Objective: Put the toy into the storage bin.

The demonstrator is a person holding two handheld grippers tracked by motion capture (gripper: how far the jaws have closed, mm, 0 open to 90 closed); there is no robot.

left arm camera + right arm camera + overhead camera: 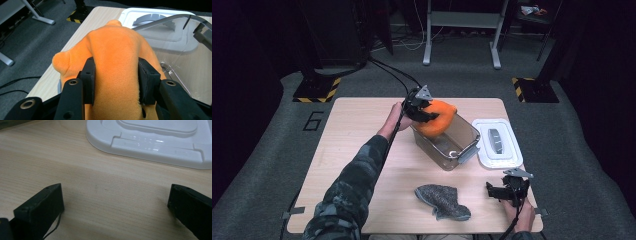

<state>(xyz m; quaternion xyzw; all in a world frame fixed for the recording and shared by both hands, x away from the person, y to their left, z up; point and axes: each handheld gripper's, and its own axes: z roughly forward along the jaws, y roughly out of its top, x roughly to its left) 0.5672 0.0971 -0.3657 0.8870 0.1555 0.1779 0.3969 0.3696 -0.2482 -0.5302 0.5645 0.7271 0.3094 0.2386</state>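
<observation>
The left gripper [428, 112] is clenched on an orange plush toy [438, 118], holding it over the far left end of a clear plastic container [452, 145] that stands around the middle of the worktop [362, 150]. In the left gripper view the two black jaws press into the plush toy [115, 57] from both sides, with the soft orange body bulging between and beyond them and a small rounded knob sticking out to its left. Past the toy in that view lie the container's transparent rim [175, 18] and the white lid [155, 17] behind it. Seen from the high view, the toy sits at the container's rim, partly above the opening; whether its lower part touches the wall I cannot tell.

The white lid [498, 142] lies flat on the worktop just to the right of the container, touching or nearly touching it. A grey knitted cloth [443, 201] lies crumpled near the front edge, well apart from the container.

The right gripper [507, 191] rests low at the near right corner of the worktop, released, its jaws standing wide apart with bare wood between them. In the right gripper view the lid's near edge [155, 147] lies just beyond the jaws, not touched by them
</observation>
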